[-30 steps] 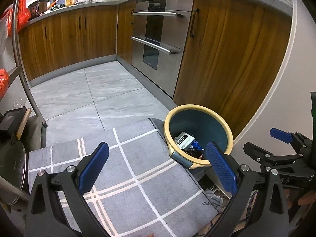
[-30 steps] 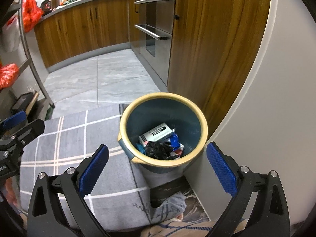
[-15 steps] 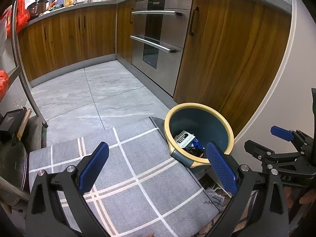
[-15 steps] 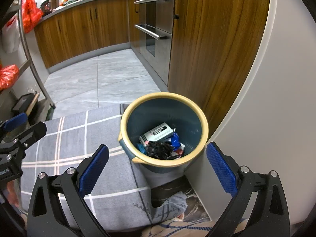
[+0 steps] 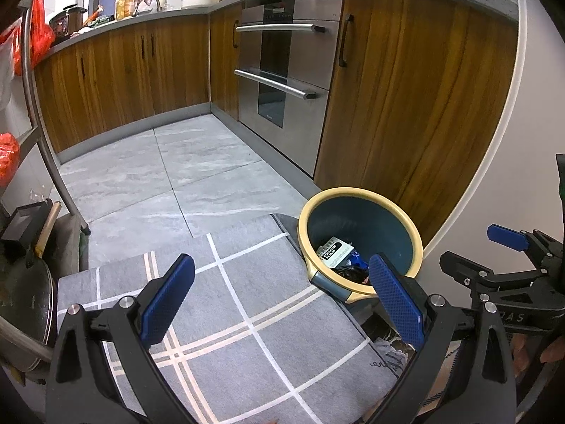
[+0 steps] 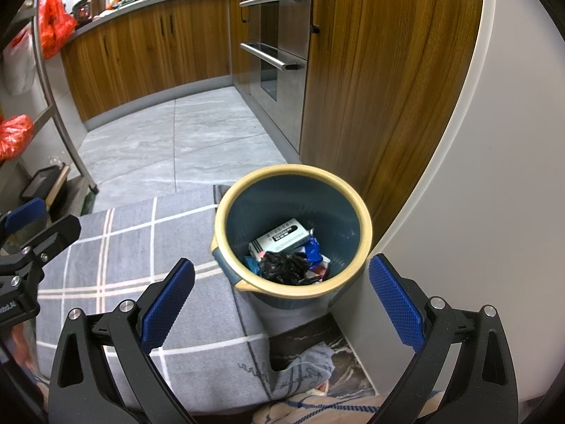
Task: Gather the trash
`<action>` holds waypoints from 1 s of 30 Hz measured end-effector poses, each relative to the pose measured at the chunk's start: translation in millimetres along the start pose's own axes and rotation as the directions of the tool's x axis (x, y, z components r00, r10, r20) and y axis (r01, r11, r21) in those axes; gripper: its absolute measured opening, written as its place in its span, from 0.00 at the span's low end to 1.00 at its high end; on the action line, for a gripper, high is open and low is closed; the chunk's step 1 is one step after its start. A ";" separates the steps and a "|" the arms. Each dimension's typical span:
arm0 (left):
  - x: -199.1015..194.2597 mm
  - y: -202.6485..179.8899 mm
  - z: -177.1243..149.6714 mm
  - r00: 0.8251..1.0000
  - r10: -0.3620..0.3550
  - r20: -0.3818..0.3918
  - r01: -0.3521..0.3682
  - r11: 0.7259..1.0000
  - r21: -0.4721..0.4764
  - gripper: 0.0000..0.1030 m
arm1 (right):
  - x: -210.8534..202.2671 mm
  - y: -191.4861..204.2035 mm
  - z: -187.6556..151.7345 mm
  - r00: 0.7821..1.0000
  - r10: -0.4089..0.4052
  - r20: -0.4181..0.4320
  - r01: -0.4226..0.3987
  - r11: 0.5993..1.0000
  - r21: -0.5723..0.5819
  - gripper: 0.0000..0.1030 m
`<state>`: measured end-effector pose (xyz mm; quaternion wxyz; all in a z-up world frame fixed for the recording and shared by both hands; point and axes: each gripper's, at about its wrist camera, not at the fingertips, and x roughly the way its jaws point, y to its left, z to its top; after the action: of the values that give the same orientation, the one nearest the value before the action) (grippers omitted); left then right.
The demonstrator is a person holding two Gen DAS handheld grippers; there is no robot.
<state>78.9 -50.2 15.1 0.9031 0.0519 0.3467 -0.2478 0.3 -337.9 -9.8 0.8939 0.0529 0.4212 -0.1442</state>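
A blue bin with a cream rim (image 6: 365, 228) stands on the floor against the wooden cabinet and white wall; it also shows in the left wrist view (image 5: 418, 243). Inside lie a white and black box (image 6: 282, 236), a black bag (image 6: 282, 265) and blue wrappers (image 6: 312, 249). My right gripper (image 6: 280, 291) is open and empty, held above the bin's near rim. My left gripper (image 5: 280, 293) is open and empty over the grey checked mat (image 5: 226, 318), left of the bin. The right gripper's fingers (image 5: 508, 238) show at the left wrist view's right edge.
Wooden cabinets (image 5: 141, 77) and a steel oven (image 5: 282, 81) line the grey tiled floor (image 5: 176, 176). A metal rack with red bags (image 6: 53, 24) and boxes stands at the left. A crumpled cloth (image 6: 310, 364) lies by the mat's near corner.
Both grippers have drifted very slightly; the bin and its contents have not moved. Both grippers stay open.
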 end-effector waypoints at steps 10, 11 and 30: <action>-4.4 -0.9 0.3 1.000 0.000 0.027 -0.001 1.000 0.023 0.95 | -0.2 0.2 0.0 1.000 0.000 -0.001 0.000 1.000 0.000 0.95; -4.8 -1.1 0.2 1.000 0.003 0.030 -0.004 1.000 0.026 0.95 | -0.3 0.3 -0.2 1.000 -0.001 -0.001 0.001 1.000 0.000 0.95; -4.6 -8.0 -2.6 0.999 -0.005 0.033 0.001 0.995 0.102 0.95 | -1.3 1.1 -3.3 1.000 -0.001 -0.004 0.001 1.000 0.000 0.95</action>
<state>70.5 -54.6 16.7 0.9046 0.0934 0.3184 -0.2675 -2.5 -335.8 -11.0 0.8930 0.0532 0.4229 -0.1446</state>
